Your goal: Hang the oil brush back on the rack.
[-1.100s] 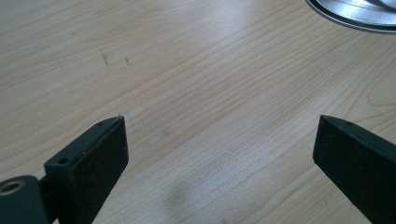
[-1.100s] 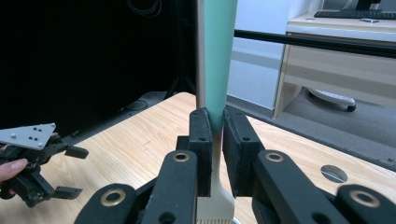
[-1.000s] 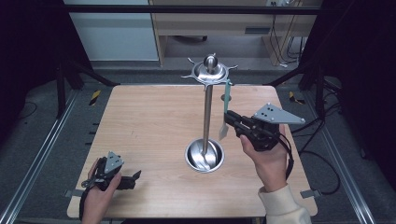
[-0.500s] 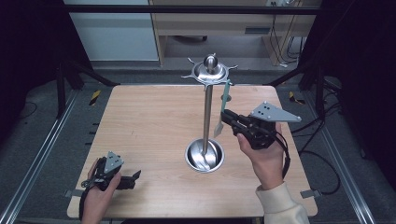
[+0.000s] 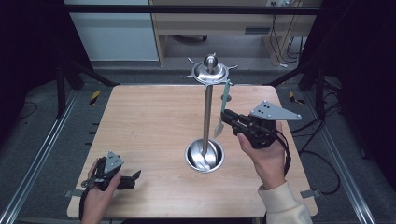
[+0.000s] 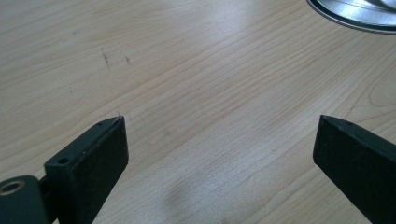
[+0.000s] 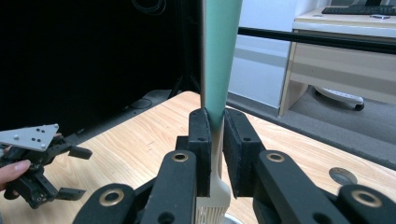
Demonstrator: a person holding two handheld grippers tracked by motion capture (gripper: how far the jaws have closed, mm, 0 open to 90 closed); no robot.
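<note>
A steel utensil stand [image 5: 207, 116] rises from a round bowl base [image 5: 204, 156] at the table's middle, with a hooked disc [image 5: 210, 73] on top. A utensil with a green handle [image 5: 226, 93] and a pale head hangs tilted just right of the pole, its upper end at the disc's rim. My right gripper [image 5: 225, 115] is shut on the utensil [image 7: 219, 56] near where the handle meets the head; the jaws squeeze it from both sides [image 7: 215, 126]. My left gripper [image 5: 135, 177] rests at the table's front left corner, open over bare wood [image 6: 219, 135].
The wooden table [image 5: 149, 121] has bare room on its left half. The bowl's rim [image 6: 355, 11] lies far ahead of my left gripper. A desk and cables stand beyond the far edge; black frame rails run along both sides.
My right gripper has shifted left toward the pole with the green-handled utensil, which has swung with it. The left gripper has stayed put.
</note>
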